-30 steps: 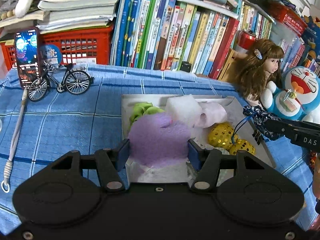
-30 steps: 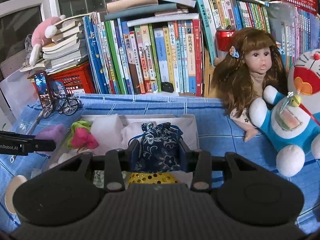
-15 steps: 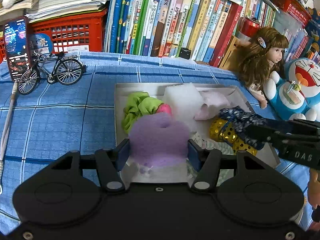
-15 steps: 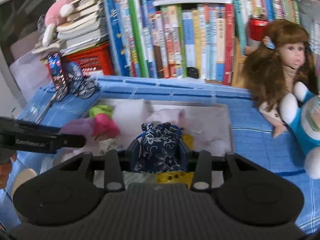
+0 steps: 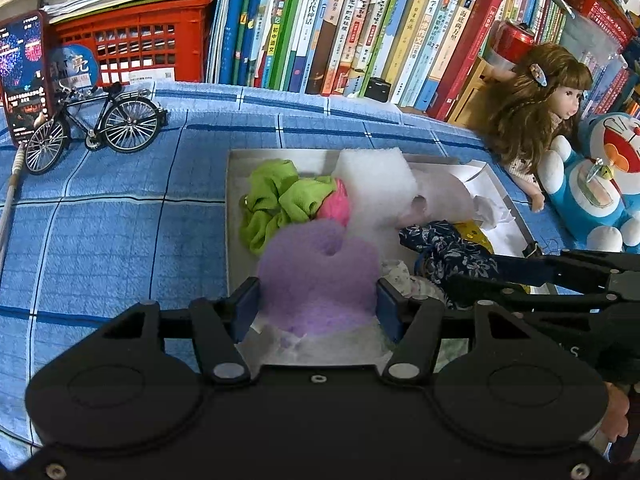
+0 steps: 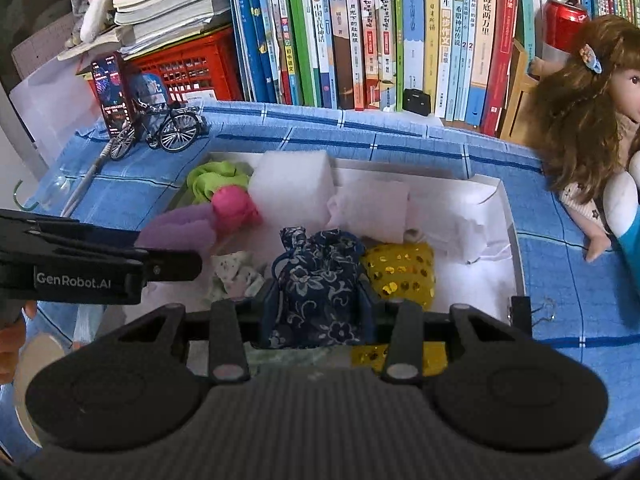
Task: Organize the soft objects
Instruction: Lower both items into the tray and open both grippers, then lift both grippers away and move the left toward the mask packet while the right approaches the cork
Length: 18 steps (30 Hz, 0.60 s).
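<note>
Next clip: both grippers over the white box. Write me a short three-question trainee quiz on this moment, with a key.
1. True or false: the left gripper is closed on the purple foam piece.
2. What does the right gripper hold? A) the gold sequin pouch B) the navy floral drawstring pouch C) the white foam block
3. Fill in: the green and pink cloth bundle lies inside the white ____.

Key: 1 true; 2 B; 3 box.
</note>
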### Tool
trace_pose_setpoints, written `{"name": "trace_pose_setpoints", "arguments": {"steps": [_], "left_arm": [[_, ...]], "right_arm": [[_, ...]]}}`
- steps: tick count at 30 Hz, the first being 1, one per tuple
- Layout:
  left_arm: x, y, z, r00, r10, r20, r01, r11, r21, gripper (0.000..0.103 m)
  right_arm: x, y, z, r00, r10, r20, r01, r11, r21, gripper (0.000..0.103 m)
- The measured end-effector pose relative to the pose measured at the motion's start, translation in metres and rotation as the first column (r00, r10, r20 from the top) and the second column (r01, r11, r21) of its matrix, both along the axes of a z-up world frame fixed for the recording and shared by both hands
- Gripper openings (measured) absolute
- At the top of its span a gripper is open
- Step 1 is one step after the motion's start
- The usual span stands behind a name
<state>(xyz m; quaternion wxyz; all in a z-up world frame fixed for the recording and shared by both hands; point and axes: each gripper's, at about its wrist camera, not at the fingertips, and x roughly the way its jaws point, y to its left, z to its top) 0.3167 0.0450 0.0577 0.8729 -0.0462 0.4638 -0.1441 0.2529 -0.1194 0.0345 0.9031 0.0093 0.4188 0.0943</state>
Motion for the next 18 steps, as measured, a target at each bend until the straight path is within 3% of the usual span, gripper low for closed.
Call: {"name": "trace_pose_setpoints", "arguments": {"steps": [8,12,18], "left_arm": [[-0.001,0.000,0.001,1.000,0.006,0.003,-0.006,1.000,-0.002,0.060],[-0.005,0.000,0.005,1.000,0.008,0.017,-0.007,1.000,-0.004,0.065],[-0.020,0.003,0.023,0.997,-0.002,0.083,0.002,1.000,-0.007,0.076]], "right_arm": [[-0.002,0.000,0.000,1.000,0.003,-0.001,-0.003,1.000,0.004,0.052],[-0.006,-0.001,0.003,1.000,0.003,0.005,-0.003,1.000,0.020,0.064],[-0.022,-0.005,0.016,0.999,0.011,0.049,-0.013,0.999,0.043,0.069]]}}
